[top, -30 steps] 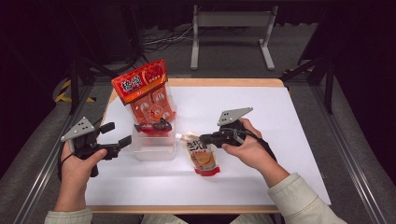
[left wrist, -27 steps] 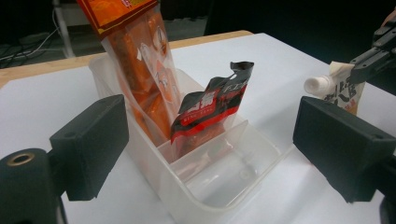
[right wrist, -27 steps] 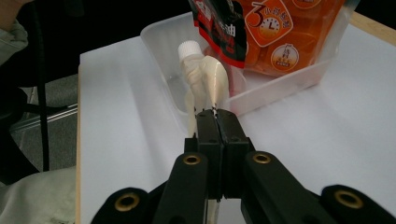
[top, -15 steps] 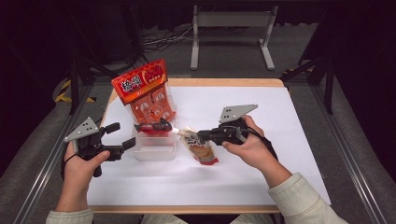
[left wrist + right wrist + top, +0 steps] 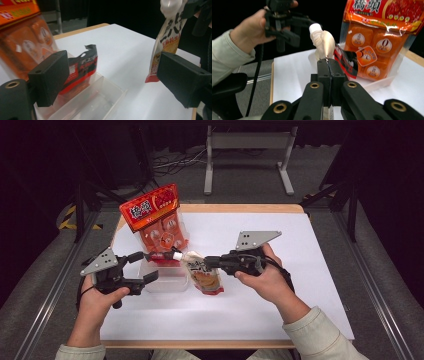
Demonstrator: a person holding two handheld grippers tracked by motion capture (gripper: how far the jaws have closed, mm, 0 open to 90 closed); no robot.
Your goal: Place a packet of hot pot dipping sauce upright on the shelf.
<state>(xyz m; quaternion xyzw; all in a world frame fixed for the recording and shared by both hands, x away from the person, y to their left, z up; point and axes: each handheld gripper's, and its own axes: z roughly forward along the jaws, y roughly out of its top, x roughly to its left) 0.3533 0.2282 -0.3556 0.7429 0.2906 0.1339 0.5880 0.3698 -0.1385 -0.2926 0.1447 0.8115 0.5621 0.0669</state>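
A spouted snack pouch with a white cap hangs tilted just right of a clear plastic box. My right gripper is shut on the pouch's upper edge. In the box stand a large orange snack bag and a small red-and-black packet. My left gripper is open at the box's left front corner, empty. Between its jaws in the left gripper view I see the box, the packet and the pouch.
The white-covered table has bare room to the right and along the front. Wooden edge at the back. Dark floor, cables and a metal stand lie beyond the table.
My right gripper has lifted the pouch off the table and carried it left toward the box. My left gripper has shifted slightly right, closer to the box.
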